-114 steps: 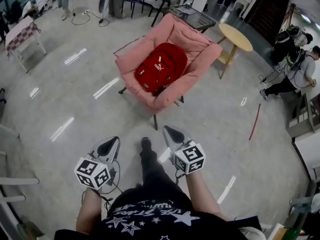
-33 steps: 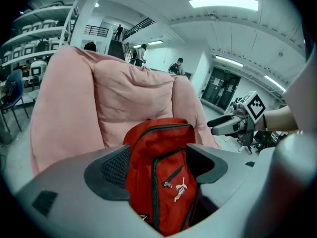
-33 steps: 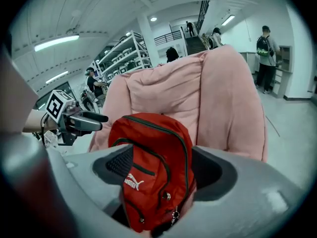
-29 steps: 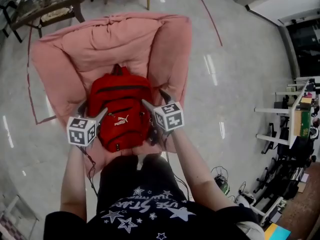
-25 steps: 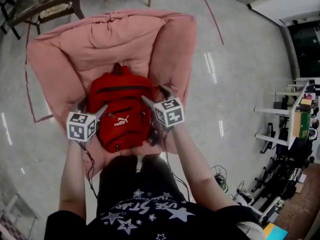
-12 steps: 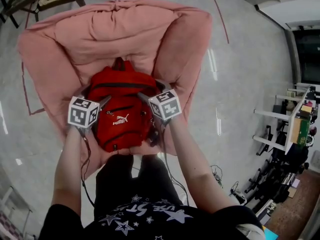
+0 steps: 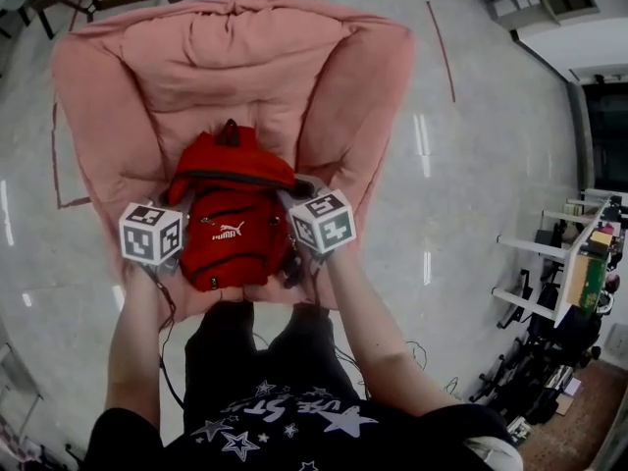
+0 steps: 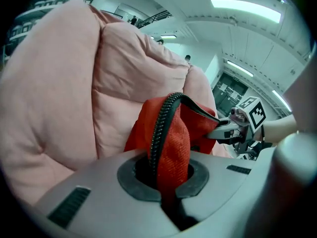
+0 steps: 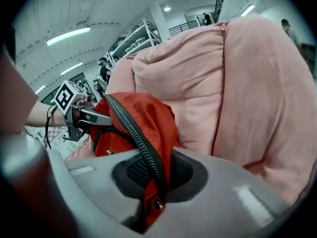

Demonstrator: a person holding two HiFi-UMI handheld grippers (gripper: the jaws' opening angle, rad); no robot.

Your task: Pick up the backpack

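The left hand-held gripper (image 8: 164,176) is clamped on a zippered fold of the backpack (image 7: 234,226). The right hand-held gripper (image 9: 154,181) has its jaws closing on another fold, pads pressing it. The backpack sits in the chair (image 7: 245,57).

Head view looks steeply down; both close gripper views face each other across the backpack (image 7: 234,226).

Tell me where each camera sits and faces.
Head view: on the head, steeply down at backpack in pink armchair; both forearms show.
Left gripper view: on left gripper, along jaws shut on backpack; right gripper beyond.
Right gripper view: on right gripper, along jaws closing on backpack fabric between them; left gripper beyond.
Shared: all show backpack, armchair.
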